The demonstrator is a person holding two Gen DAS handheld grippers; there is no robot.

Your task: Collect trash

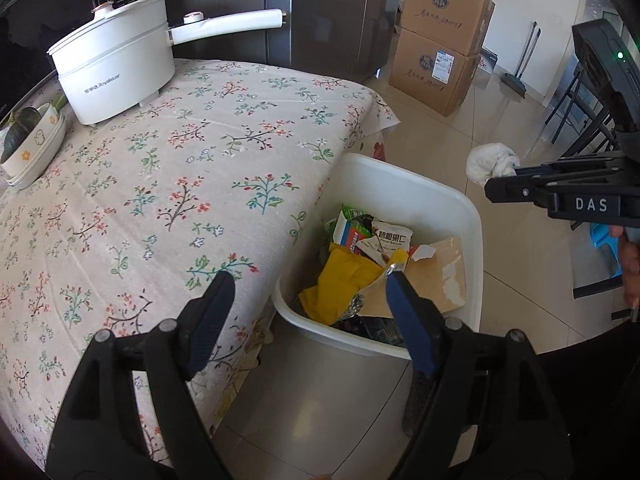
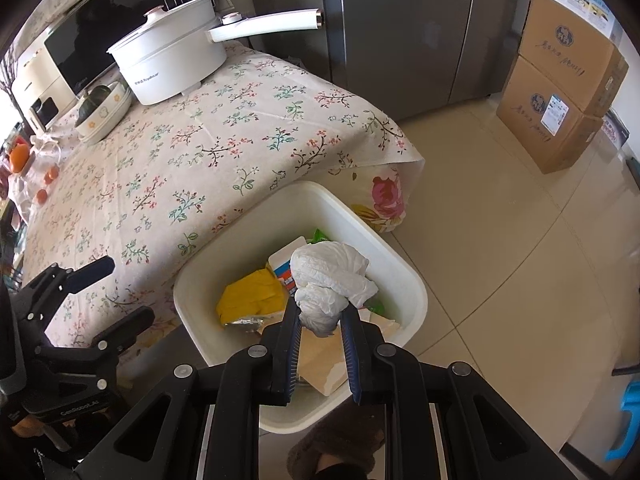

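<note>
We see the right gripper (image 2: 320,320) clenched on a crumpled white tissue wad (image 2: 330,284) above the white trash bin (image 2: 404,276) beside the floral-clothed table (image 2: 208,152). The left gripper (image 1: 308,284) is released, empty, over the bin edge; wrappers (image 1: 344,276) lie inside.

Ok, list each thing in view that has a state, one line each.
left hand-held gripper: open, nothing between its fingers.
right hand-held gripper: shut on the crumpled white tissue, above the bin.
white trash bin: lidless, holding wrappers and cardboard.
white electric pot: upright on the table, lid on.
cardboard boxes: stacked, closed.
</note>
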